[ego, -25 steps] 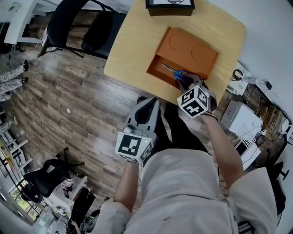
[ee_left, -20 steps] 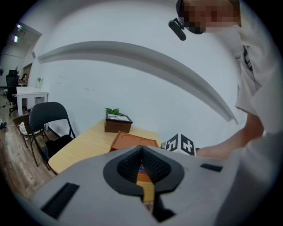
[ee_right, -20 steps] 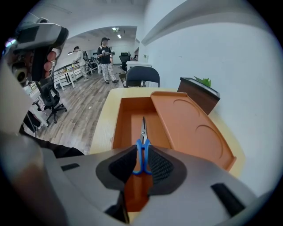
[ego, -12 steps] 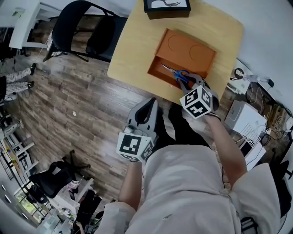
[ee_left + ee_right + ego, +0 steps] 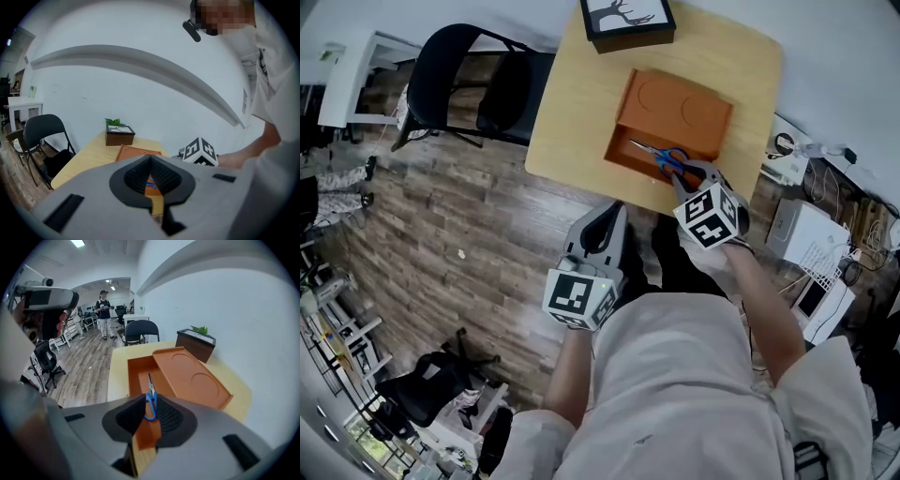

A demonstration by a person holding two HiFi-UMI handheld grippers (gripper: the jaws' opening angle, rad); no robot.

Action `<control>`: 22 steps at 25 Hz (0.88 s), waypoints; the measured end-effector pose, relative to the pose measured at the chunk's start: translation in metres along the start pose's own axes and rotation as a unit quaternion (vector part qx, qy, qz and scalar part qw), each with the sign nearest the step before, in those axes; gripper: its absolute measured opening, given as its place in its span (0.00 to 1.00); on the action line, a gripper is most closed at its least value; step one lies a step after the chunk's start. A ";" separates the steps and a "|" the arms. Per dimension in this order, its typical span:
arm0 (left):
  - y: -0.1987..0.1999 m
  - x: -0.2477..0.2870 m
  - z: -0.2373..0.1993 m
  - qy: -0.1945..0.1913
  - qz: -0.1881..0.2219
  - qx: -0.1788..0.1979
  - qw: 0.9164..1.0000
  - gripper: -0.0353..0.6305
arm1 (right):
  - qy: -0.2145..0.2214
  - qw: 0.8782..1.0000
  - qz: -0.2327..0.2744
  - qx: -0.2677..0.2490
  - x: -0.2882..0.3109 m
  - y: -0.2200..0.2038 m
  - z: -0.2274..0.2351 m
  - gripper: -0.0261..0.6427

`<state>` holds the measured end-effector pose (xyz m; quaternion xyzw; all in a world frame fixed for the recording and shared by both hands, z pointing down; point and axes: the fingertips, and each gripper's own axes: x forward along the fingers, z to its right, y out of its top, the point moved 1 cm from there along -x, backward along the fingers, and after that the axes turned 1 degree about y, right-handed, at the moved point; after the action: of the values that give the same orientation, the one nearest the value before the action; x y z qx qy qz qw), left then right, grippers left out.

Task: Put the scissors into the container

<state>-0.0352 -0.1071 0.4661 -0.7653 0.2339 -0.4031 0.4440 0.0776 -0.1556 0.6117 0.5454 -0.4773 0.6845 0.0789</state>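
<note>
The scissors (image 5: pixel 659 156), blue-handled with thin steel blades, lie flat in the open trough of the orange container (image 5: pixel 680 103) on the yellow table. In the right gripper view the scissors (image 5: pixel 151 383) point away from me along the trough of the container (image 5: pixel 192 380). My right gripper (image 5: pixel 696 175) hovers just behind the handles. Its jaws (image 5: pixel 150 400) stand a little apart and grip nothing. My left gripper (image 5: pixel 602 217) hangs off the table's near edge over the floor. It is shut and empty in its own view too (image 5: pixel 151 160), facing the container (image 5: pixel 136 151).
A black box with a picture on top (image 5: pixel 626 19) sits at the table's far edge. A black folding chair (image 5: pixel 478 80) stands left of the table. White boxes and cables (image 5: pixel 806 234) crowd the floor to the right. A person (image 5: pixel 103 308) stands far down the room.
The head view has shifted slightly. The scissors stay in the same spot in the trough, and both grippers keep roughly their places.
</note>
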 end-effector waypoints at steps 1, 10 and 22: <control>0.002 -0.001 0.000 -0.005 0.001 0.003 1.000 0.06 | 0.000 1.000 0.002 0.010 -0.003 0.001 -0.002 0.14; 0.007 -0.022 0.004 -0.083 -0.019 0.037 0.996 0.06 | -0.042 0.995 0.027 0.088 -0.046 0.003 -0.027 0.13; 0.010 -0.052 0.010 -0.150 -0.019 0.066 0.986 0.06 | -0.090 0.970 0.118 0.194 -0.120 0.013 -0.075 0.09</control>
<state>-0.0566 -0.0700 0.4333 -0.7906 0.1231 -0.3061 0.5158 0.0660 -0.0572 0.5091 0.5499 -0.4014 0.7163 -0.1528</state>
